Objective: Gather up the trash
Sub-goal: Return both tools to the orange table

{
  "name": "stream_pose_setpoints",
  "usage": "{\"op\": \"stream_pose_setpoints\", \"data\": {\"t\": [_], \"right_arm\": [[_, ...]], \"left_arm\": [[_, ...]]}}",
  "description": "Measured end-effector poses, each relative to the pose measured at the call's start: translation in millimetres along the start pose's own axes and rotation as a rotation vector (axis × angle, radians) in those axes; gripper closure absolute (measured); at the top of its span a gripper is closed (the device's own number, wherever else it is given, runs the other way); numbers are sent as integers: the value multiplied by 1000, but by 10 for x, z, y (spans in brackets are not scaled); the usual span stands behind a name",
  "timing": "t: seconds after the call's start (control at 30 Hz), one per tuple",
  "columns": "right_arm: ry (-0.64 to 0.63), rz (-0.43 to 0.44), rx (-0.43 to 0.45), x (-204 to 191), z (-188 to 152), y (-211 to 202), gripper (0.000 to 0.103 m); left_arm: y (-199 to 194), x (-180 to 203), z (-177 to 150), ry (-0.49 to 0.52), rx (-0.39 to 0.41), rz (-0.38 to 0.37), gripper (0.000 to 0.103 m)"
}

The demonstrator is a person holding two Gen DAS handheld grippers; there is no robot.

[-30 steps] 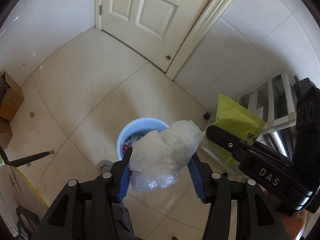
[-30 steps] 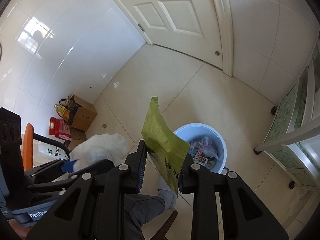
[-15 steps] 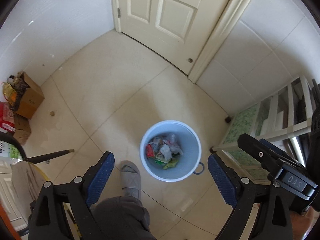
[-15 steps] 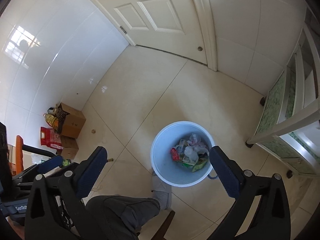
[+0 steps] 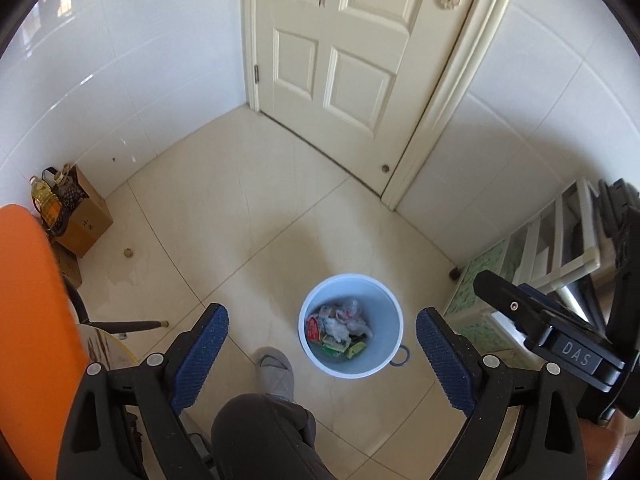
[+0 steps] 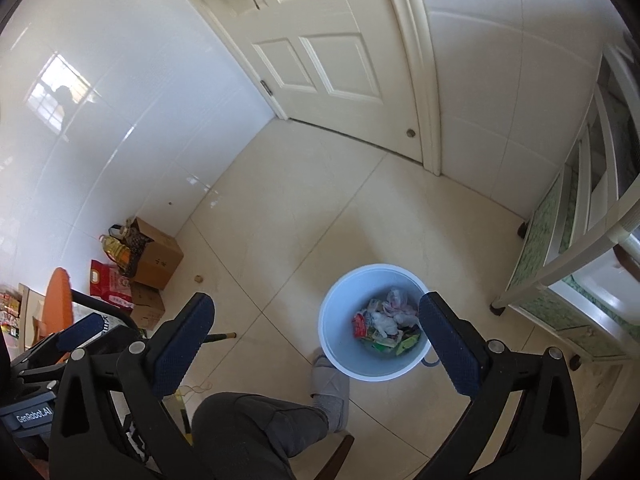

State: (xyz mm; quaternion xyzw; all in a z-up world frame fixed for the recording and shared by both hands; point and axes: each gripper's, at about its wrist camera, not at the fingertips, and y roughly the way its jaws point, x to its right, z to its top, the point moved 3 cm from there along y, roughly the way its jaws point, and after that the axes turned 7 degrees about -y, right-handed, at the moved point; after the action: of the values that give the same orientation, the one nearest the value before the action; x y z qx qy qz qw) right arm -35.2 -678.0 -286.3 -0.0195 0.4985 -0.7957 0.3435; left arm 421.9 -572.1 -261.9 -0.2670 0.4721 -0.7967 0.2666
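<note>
A light-blue bin point(image 5: 387, 320) stands on the tiled floor and holds crumpled wrappers and white plastic point(image 5: 340, 330). My left gripper point(image 5: 322, 314) hangs high above it, jaws wide open, with nothing between the blue pads point(image 5: 200, 354). In the right wrist view the same bin point(image 6: 340, 322) and its trash point(image 6: 386, 324) lie below my right gripper point(image 6: 316, 300). That gripper is also wide open and empty. Its right finger point(image 6: 448, 346) overlaps the bin's rim in the picture. The right gripper's black body point(image 5: 560, 340) shows at the right of the left wrist view.
A person's dark trouser leg and grey slipper point(image 5: 274, 372) are just left of the bin. A cardboard box point(image 5: 86, 220) with oil bottles sits by the left wall, an orange chair point(image 5: 32, 320) nearer. A white shelf unit point(image 5: 540, 248) stands right. A closed door point(image 5: 340, 60) is ahead.
Both grippers opened and let go: the white plastic bag and the green packet are gone from the jaws and lie in the bin. Both hands have risen; the bin looks smaller.
</note>
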Motion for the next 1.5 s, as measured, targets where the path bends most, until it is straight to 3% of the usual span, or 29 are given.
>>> {"op": "stream_pose_setpoints", "data": {"t": [0.23, 0.43, 0.7, 0.93, 1.13, 1.27, 1.5], "right_arm": [[-76, 33, 105, -503, 115, -527, 0], [-178, 91, 206, -1133, 167, -1031, 0], [-387, 184, 320, -2276, 32, -1579, 0], [-573, 265, 399, -3266, -297, -1839, 0], [-708, 317, 401, -3918, -597, -1801, 0], [-768, 343, 367, -4276, -751, -1639, 0], [-835, 292, 219, -4743, -814, -853, 0]], "left_arm": [[-955, -246, -307, -29, 162, -23, 11], [-1915, -727, -749, -85, 337, 4, 7], [-3089, -1406, -1579, -227, 516, 96, 5], [-3880, -1879, -2442, -337, 659, 228, 1], [-4061, -2136, -3079, -428, 706, 326, 1], [-3946, -2309, -3273, -469, 691, 359, 1], [-3378, -2578, -2836, -452, 581, 362, 1]]}}
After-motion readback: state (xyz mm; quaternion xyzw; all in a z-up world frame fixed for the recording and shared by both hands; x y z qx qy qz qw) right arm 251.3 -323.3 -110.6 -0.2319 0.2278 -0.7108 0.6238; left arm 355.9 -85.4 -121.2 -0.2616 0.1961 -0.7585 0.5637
